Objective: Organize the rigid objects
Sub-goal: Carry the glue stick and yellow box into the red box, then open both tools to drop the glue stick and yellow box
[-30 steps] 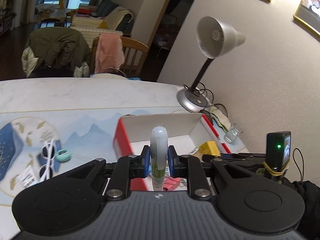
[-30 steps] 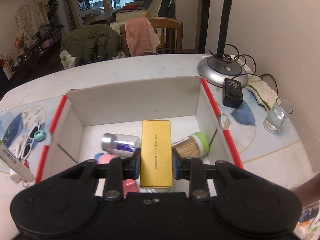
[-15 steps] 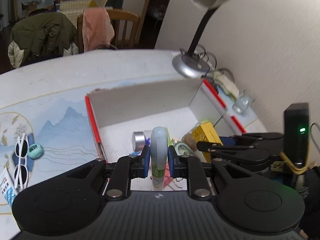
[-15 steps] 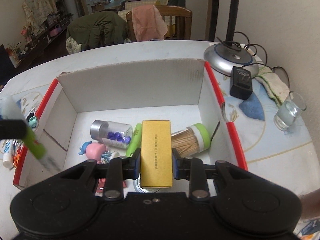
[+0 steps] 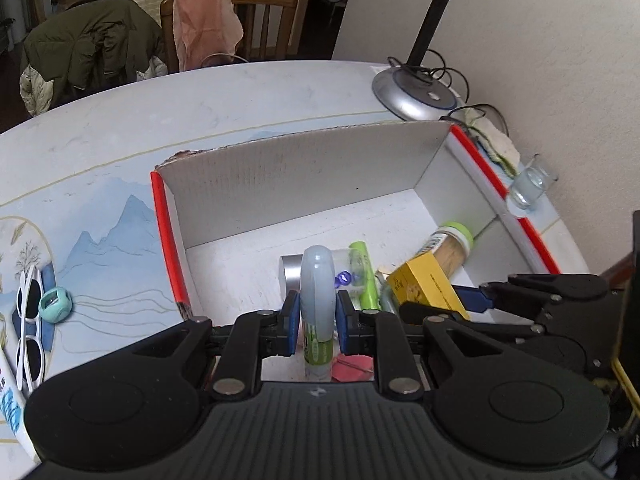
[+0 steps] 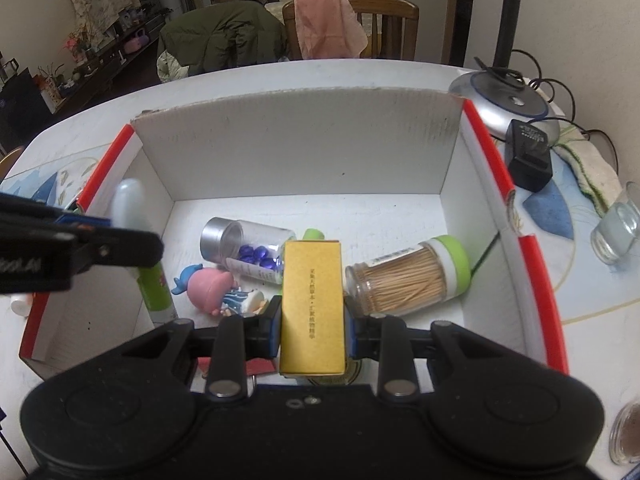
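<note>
The box [image 6: 296, 152] is matt white corrugated cardboard with glossy red edges. Inside it lie a clear plastic jar [image 6: 252, 250] with a shiny metal lid and a matt yellow paper carton [image 6: 312, 304].

Lamp [image 5: 434, 12] head cut off up top. Toothpaste tube [image 5: 10, 400] chopped by left edge. Red thing [image 5: 352, 370] mostly hidden under left gripper [image 5: 317, 322]. Yellow box [image 6: 312, 300] print too small to read.

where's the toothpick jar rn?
The toothpick jar lies on its side on the floor of the white box, right half in the right wrist view, beside the yellow carton held in the right gripper.
</note>
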{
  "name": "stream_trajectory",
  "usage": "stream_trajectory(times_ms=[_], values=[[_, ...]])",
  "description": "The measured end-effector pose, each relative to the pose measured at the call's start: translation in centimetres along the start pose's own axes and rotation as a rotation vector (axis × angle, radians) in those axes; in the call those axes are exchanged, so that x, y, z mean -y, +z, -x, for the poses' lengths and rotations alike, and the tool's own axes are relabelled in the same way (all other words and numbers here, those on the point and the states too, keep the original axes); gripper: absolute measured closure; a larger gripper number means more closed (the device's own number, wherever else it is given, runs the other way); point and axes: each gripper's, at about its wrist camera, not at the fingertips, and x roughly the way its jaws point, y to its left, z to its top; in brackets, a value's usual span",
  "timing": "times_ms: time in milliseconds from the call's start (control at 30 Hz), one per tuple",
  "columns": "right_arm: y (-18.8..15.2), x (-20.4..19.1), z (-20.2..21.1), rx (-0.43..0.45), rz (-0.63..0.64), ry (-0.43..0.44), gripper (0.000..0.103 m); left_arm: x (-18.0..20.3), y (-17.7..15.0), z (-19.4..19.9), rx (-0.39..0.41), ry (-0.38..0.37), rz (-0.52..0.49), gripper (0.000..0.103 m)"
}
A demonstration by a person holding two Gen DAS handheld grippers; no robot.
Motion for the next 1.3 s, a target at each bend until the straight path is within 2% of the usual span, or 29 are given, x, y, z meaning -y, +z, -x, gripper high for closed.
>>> stream_trajectory(times_ms=[367,667,933,1300], values=[[-0.6,-0.3,-1.3,-0.047,0.024,-0.002,0.075,0.0,0.2,-3.4,-0.068,0.042,-0.005,0.085],[-0.7,-0.7,-1.5,-0.084,0.035,-0.005,0.074,0.8,-0.2,-4.5,-0.099,0.063,-0.072,0.085],[-0.6,-0.3,-0.3,-0.076,0.001,0.006,0.070,1.4,-0.4,-4.7,-0.094,0.077,-0.102,0.085],[-1.4,0.4,2.9,-0.021,-0.044,0.017,0.066,1.9,-1.8,-1.7,-0.045,0.029,-0.092,0.084]])
